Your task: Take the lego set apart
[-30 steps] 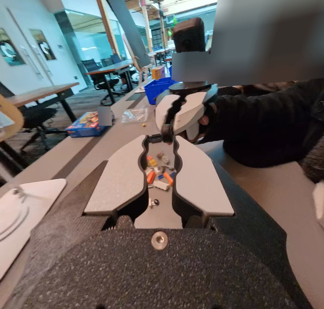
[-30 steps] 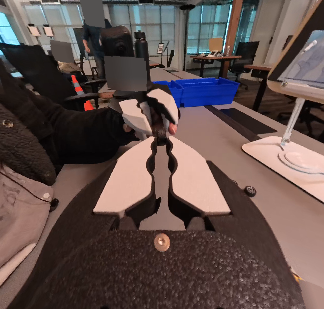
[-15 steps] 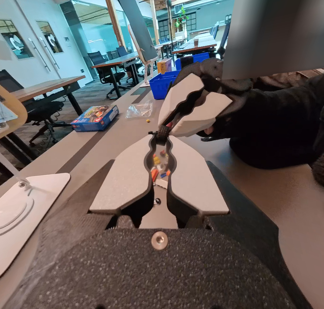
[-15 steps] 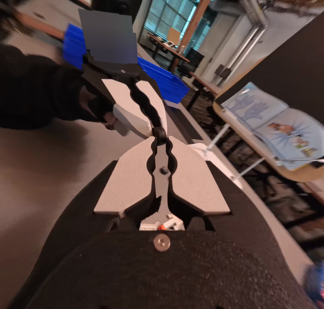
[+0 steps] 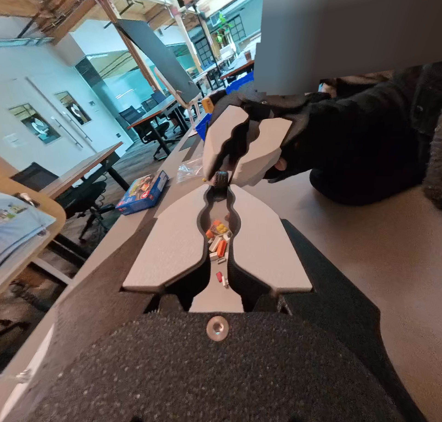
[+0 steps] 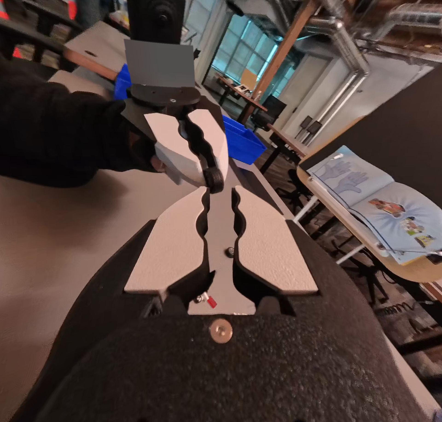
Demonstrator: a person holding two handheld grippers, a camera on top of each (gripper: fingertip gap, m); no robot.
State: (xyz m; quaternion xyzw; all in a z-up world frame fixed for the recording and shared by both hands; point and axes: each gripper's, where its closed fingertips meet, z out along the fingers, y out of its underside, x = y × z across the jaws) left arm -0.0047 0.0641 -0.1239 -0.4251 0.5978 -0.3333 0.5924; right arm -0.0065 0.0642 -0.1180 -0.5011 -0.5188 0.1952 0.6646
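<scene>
In the left wrist view my left gripper (image 5: pixel 218 190) is shut on a small black lego tyre (image 5: pixel 221 180), held above the grey table (image 5: pixel 334 231). My right gripper (image 5: pixel 222 178) faces it tip to tip, its fingers standing apart around the tyre. In the right wrist view my right gripper (image 6: pixel 221 190) is open, with a clear gap on its right side. There the tyre (image 6: pixel 214 178) sits pinched in the left gripper (image 6: pixel 215 183). Several loose lego pieces (image 5: pixel 218 238) lie on the table below.
A blue lego box (image 5: pixel 143 192) and a clear plastic bag (image 5: pixel 189 170) lie near the table's left edge. A blue bin (image 6: pixel 241 142) stands farther back. An open instruction booklet (image 6: pixel 382 209) rests on a stand. A small wheel (image 6: pixel 229 252) and a red piece (image 6: pixel 211 301) lie on the table. Only a small space, under 4 cm, lies between the two pairs of fingers.
The left gripper closed on the tyre that the right gripper held. The right gripper's fingers have since opened off it. Both grippers tilted and shifted.
</scene>
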